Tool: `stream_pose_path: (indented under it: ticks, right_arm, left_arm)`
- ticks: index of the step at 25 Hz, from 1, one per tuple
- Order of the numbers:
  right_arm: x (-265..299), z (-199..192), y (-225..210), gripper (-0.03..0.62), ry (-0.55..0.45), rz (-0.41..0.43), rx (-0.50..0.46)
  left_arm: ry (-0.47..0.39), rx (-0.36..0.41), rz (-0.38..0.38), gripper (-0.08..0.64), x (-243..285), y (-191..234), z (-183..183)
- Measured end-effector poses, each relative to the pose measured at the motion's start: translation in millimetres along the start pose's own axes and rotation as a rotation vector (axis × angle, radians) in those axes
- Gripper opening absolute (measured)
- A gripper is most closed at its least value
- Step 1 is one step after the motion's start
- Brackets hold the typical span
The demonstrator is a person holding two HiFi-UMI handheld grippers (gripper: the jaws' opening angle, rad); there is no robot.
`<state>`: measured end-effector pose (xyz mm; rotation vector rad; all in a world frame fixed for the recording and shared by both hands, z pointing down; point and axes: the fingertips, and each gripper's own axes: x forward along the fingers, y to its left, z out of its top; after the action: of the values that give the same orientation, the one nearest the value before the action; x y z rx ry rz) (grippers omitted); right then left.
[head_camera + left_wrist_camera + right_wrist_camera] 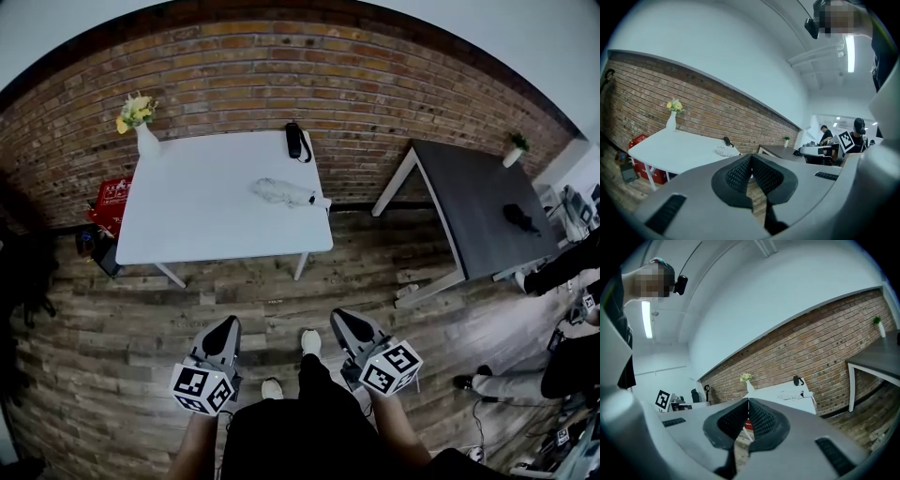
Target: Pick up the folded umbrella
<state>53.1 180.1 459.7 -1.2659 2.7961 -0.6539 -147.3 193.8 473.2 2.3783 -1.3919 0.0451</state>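
Note:
A pale grey-white folded umbrella (286,192) lies on the white table (216,225), towards its right edge. It also shows small in the left gripper view as the umbrella (726,151) and in the right gripper view as the umbrella (793,394). Both grippers hang low over the wooden floor, well short of the table. My left gripper (228,323) is shut and holds nothing; its pads meet at the tips (751,157). My right gripper (339,317) is likewise shut and holds nothing (748,400).
A white vase of yellow flowers (145,136) stands at the table's far left corner, and a black object (295,141) lies near the brick wall. A dark table (478,206) stands to the right, with people (562,262) beyond it. A red box (112,197) sits on the floor left of the white table.

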Motion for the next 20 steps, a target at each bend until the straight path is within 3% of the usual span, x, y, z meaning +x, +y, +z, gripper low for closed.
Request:
stream_pose_path:
  ticks: [20]
  right_arm:
    - [77.0,78.1,-144.5,0.021,0.011,0.109,-0.049]
  left_arm:
    - [0.012,0.047,0.071,0.012,165.1,-6.5,51.5]
